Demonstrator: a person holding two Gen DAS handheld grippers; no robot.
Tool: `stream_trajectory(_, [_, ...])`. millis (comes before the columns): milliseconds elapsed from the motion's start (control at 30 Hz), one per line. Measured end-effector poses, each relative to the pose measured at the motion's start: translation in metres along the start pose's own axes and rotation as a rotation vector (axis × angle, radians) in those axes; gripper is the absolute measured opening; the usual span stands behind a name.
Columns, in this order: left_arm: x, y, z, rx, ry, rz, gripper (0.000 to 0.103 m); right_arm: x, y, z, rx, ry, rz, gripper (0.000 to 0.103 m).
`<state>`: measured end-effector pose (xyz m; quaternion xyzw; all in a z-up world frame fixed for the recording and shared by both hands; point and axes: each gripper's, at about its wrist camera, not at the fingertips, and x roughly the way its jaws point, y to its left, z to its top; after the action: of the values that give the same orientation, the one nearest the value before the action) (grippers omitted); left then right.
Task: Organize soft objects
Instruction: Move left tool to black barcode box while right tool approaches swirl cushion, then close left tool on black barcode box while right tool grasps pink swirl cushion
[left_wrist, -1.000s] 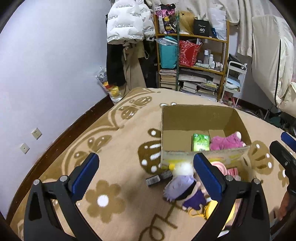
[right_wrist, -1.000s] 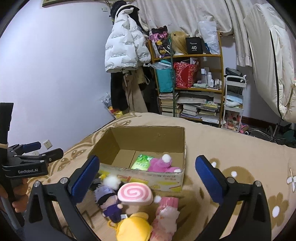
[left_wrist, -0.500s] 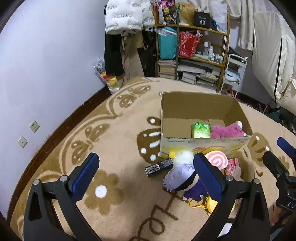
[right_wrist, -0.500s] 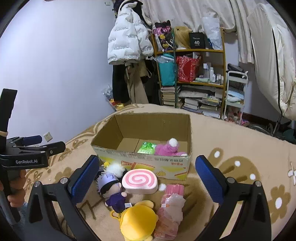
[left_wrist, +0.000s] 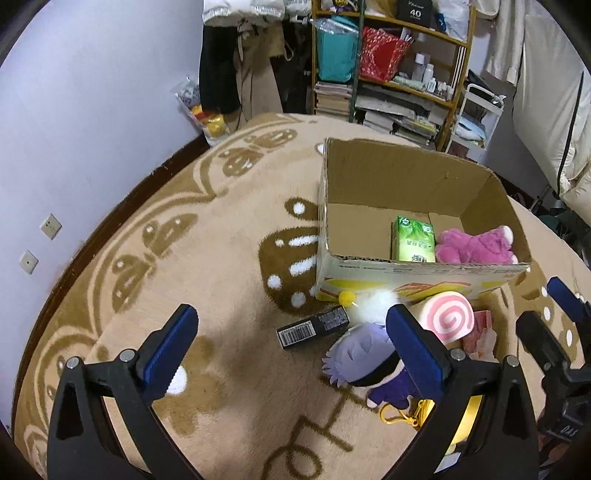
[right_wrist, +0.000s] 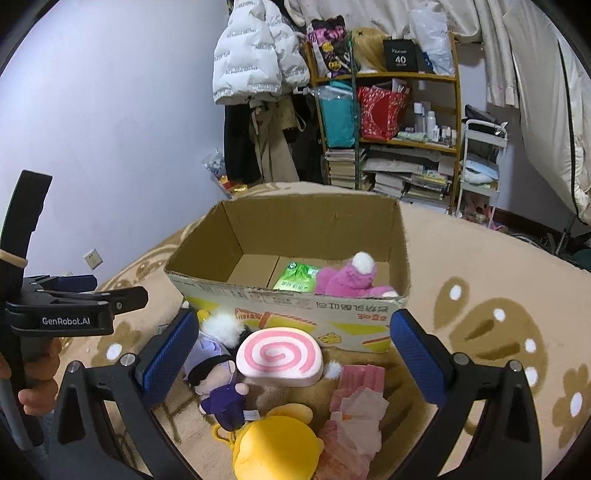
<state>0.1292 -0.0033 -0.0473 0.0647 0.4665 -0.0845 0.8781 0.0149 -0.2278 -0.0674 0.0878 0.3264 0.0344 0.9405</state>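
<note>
Several soft toys lie on the patterned beige carpet (right_wrist: 480, 258) below and between the right tongs (right_wrist: 293, 347): a pink-swirl roll cushion (right_wrist: 279, 356), a purple-haired plush doll (right_wrist: 218, 376), a yellow plush (right_wrist: 273, 446) and pink packets (right_wrist: 356, 413). Just beyond them stands the open cardboard box (right_wrist: 291, 306), holding a fluffy magenta plush (right_wrist: 347, 280) and a green tissue pack (right_wrist: 295, 278). Both the right and the left tongs (left_wrist: 291, 345) are spread wide, empty, touching nothing.

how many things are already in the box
2. A green pack lies on the floor of the box, and a pink plush sits beside it at the right end. The near wall may hide something small.
</note>
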Motion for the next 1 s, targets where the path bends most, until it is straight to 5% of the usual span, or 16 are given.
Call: stream_trajectory(1000, [0.093,0.006,-0.001,-0.075,0.220,-0.045,0.097,0.091,-0.009,-0.023,0.025,0.216,0.065,0.101])
